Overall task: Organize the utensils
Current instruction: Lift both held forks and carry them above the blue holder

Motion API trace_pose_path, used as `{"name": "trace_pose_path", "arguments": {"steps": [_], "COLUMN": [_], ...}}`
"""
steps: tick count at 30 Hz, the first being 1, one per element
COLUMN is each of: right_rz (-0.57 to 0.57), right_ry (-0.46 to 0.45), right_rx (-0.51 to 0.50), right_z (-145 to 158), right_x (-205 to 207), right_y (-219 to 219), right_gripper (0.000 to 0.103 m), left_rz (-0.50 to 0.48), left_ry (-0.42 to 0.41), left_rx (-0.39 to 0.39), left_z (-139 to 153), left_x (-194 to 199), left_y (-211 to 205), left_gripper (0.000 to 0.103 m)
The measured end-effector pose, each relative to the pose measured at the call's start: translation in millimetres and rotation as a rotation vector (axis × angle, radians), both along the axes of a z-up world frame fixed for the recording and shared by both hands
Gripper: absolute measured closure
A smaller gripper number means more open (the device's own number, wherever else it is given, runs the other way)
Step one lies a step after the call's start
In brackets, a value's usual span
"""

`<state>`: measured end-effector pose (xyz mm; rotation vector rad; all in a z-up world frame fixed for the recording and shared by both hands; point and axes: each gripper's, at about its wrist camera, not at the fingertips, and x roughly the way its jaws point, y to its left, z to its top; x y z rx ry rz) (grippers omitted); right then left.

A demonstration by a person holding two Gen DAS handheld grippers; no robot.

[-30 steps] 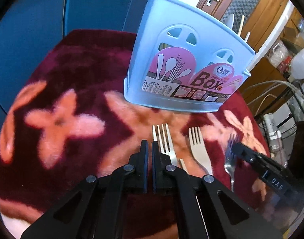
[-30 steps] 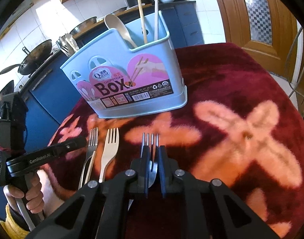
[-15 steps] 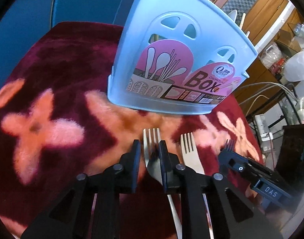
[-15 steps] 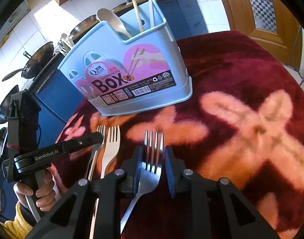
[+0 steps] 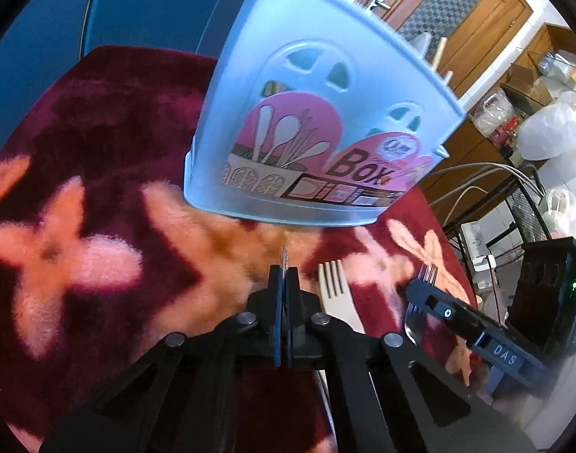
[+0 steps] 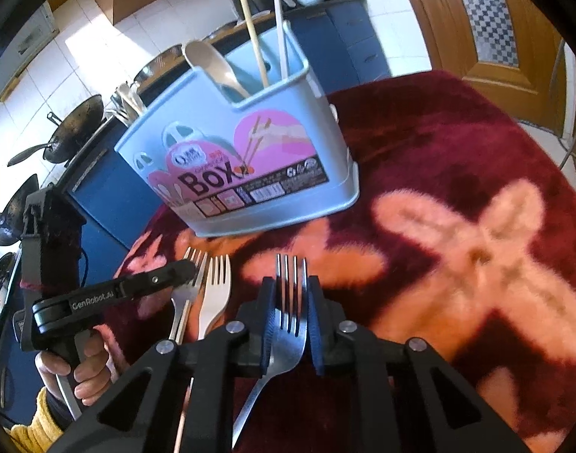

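Observation:
A light blue utensil box [image 5: 325,113] [image 6: 250,151] stands on the red flowered cloth, holding a wooden spoon [image 6: 212,68] and chopsticks [image 6: 254,37]. My left gripper [image 5: 284,275] [image 6: 186,271] is shut on a metal fork [image 5: 284,258] [image 6: 195,264], which shows edge-on between the jaws in the left wrist view. A cream fork [image 5: 333,283] [image 6: 218,283] lies flat just right of it. My right gripper [image 6: 291,294] [image 5: 420,290] has its jaws closing on the head of a steel fork [image 6: 291,275] [image 5: 425,273], and the pads touch the fork's sides.
The dark red fuzzy cloth [image 6: 458,151] covers a round table that drops off at the right. A hand in a yellow sleeve [image 6: 80,370] holds the left gripper's handle. Blue cabinets [image 6: 356,37] and woks [image 6: 73,132] stand behind; a black device [image 5: 544,294] sits at the right.
Both grippers opened around their forks, then narrowed again. The left one has shut on the metal fork, now turned edge-on. The box looks nearer in the left wrist view.

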<state>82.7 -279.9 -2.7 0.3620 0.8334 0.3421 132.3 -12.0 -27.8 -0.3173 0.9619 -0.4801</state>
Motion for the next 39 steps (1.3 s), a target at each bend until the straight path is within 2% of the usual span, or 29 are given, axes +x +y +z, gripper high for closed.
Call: {"name": "trace_pose_path", "arguments": {"steps": [5, 11, 15, 24, 31, 39], "right_rz": [-0.030, -0.069, -0.087, -0.121, -0.150, -0.195], "right_ry": [-0.057, -0.158, -0.227, -0.352, -0.410, -0.497], "right_rx": [-0.031, -0.084, -0.108, -0.167, -0.189, -0.262], "right_z": [17, 45, 65, 103, 130, 167], "right_x": [-10, -25, -36, -53, -52, -35], "right_y": [-3, -2, -2, 2, -2, 1], "right_gripper": [0.086, 0.088, 0.099, 0.099, 0.099, 0.099], "left_rz": [0.009, 0.042, 0.059, 0.101, 0.135, 0.190], "left_ry": [-0.071, -0.183, -0.271, -0.412, -0.512, -0.617], "left_rx": [0.053, 0.079, 0.082, 0.062, 0.092, 0.145], "left_z": [17, 46, 71, 120, 155, 196], "left_x": [-14, -35, -51, -71, -73, -54], "left_y": [-4, 1, 7, 14, 16, 15], "left_gripper": [0.103, 0.103, 0.103, 0.103, 0.103, 0.103]}}
